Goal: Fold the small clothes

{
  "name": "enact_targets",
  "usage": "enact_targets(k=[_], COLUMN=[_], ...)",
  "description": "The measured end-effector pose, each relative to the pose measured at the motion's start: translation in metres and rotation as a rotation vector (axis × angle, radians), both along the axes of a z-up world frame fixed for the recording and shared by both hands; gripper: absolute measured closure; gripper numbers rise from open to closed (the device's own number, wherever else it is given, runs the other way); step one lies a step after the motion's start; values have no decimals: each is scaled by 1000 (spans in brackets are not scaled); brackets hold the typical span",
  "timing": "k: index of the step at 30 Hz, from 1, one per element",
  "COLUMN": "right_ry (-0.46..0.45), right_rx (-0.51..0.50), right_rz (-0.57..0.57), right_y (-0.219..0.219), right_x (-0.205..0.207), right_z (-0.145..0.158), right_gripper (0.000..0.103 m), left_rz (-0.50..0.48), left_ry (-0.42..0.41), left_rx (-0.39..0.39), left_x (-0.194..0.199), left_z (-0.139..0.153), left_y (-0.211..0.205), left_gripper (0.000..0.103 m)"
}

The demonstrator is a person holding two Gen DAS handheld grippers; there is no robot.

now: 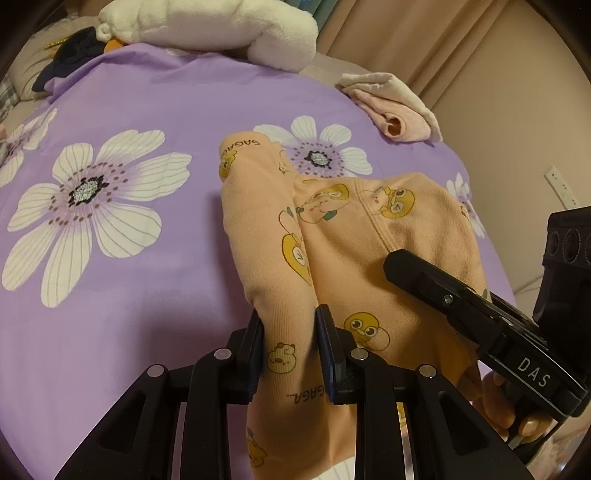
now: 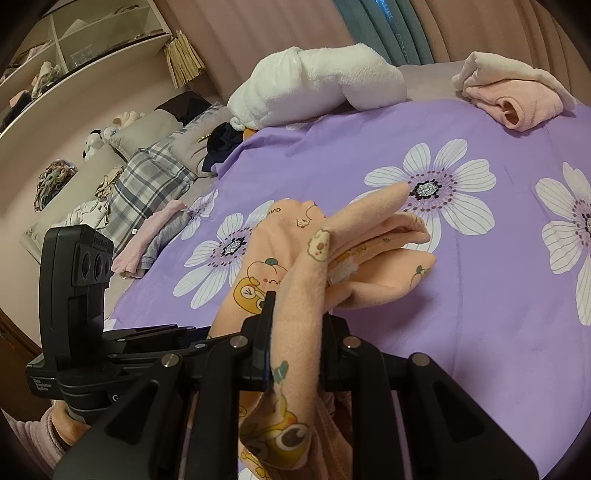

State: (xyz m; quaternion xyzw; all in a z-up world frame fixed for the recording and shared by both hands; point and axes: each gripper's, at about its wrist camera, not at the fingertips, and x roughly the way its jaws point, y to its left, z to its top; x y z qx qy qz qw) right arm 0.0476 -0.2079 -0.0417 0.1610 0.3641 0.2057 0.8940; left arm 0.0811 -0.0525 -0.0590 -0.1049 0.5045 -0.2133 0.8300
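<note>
Between both grippers' fingers (image 1: 255, 343): garment (image 1: 280, 236), apparently lengthwise.

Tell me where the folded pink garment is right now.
The folded pink garment lies at the far right edge of the purple flowered bedspread, near the curtain, right of the white plush toy and beyond the peach garment.
</note>
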Motion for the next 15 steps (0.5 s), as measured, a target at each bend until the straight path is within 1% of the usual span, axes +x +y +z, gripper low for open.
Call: enact_targets(k=[15], right_ry=[61], right_rx=[10], right_rz=[-9], right_y=[1], right_x=[17], right_z=[-22], right_gripper=[84], left_rz=[3], left_ry=[59], left_rx=[12], left_x=[13], left_z=[-17], left_y=[-4], left_gripper=[78])
